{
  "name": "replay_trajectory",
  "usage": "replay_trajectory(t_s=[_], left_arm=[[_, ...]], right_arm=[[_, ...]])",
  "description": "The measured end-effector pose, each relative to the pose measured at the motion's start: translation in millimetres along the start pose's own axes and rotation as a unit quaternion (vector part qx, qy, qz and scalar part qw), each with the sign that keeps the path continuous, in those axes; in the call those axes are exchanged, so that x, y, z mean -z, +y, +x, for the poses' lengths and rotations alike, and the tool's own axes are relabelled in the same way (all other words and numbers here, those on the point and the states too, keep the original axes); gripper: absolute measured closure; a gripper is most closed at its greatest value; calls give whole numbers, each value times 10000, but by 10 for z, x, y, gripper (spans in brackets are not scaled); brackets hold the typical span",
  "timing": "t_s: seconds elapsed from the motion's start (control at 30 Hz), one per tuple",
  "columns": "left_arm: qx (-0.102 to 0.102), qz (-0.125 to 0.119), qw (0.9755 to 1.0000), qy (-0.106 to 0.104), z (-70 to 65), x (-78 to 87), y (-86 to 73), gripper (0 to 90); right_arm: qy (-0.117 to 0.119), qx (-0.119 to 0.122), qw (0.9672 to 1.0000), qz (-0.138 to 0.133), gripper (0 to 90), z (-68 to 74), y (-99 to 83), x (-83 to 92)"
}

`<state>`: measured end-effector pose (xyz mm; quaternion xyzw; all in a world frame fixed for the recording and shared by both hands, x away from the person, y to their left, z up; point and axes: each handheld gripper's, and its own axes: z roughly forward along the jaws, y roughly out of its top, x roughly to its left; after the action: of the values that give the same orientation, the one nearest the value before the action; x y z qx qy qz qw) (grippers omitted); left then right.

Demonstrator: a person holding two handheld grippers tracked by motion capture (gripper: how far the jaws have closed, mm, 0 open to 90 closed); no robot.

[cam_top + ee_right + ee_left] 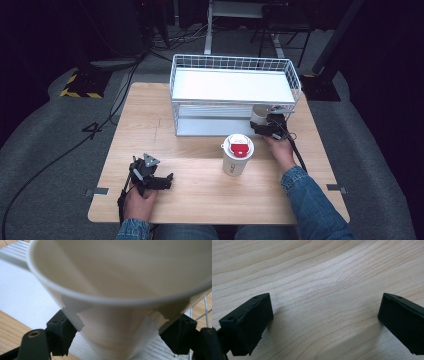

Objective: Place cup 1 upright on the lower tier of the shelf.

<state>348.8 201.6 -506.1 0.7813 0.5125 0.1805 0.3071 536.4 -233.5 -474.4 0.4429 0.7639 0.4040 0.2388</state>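
Two tools work here: the right tool [268, 125], clamped on a plain white paper cup [120, 297] at the white wire rack's [295, 80] lower shelf, should move level and slowly, while the left tool [152, 177], jaws apart, rests on the wooden tabletop [200, 190].

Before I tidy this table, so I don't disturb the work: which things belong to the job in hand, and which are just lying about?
In the job:
- white paper cup, clamped in the right gripper
- white wire shelf rack, where the cup is held at the lower shelf

Lying about:
- lidded cup with red label, standing untouched on the table
- left gripper, open, resting on the wood
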Motion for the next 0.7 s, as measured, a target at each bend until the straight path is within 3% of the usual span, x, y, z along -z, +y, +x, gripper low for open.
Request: replay_trajectory(t_s=[0.33,0.53,0.7], left_arm=[[1,0,10000,1,0,0,0,4],[0,-1,10000,0,0,0,0,4],[0,0,10000,0,0,0,0,4]], right_arm=[[4,51,10000,-32,223,-9,1,-11],[29,152,9998,-158,157,12,7,-6],[-339,416,9984,-149,155,120,-22,21]])
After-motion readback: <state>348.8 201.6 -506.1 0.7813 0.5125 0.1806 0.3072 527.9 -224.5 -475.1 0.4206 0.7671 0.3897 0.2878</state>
